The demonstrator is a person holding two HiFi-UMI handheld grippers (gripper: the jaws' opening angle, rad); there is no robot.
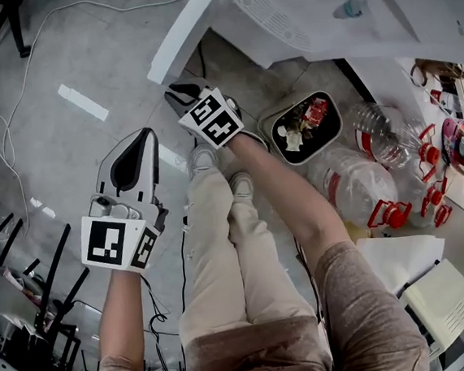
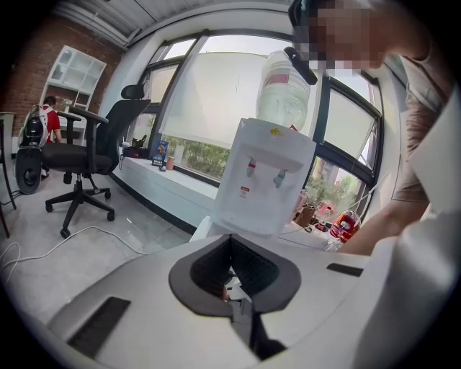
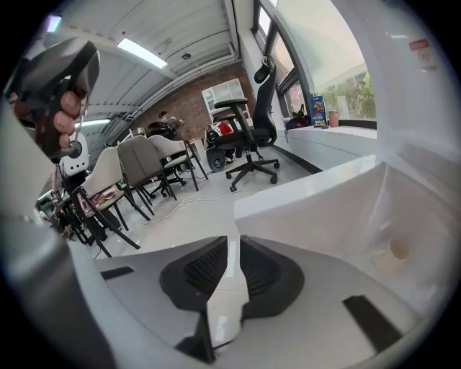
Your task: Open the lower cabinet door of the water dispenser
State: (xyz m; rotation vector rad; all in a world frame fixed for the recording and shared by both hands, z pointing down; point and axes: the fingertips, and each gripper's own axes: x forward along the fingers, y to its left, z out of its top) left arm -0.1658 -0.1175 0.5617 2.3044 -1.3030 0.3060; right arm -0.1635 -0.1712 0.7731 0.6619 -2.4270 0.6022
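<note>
The white water dispenser [image 1: 321, 9] stands at the top of the head view, and in the left gripper view the dispenser [image 2: 266, 176] carries a big bottle. Its lower cabinet door [image 1: 184, 30] is swung out over the floor. My right gripper [image 1: 176, 92] is at the door's free end. In the right gripper view the door [image 3: 317, 209] runs off to the right, and its white edge fills the narrow gap of the right gripper [image 3: 230, 241]. My left gripper [image 1: 147, 133] hangs over the floor left of the door. The left gripper [image 2: 230, 241] is shut with nothing in it.
A black bin [image 1: 301, 126] of rubbish and several empty water bottles [image 1: 354, 177] with red handles lie right of the dispenser. A cable [image 1: 19, 95] snakes over the grey floor at the left. Chair legs [image 1: 31, 298] crowd the lower left. An office chair [image 2: 83, 155] stands farther off.
</note>
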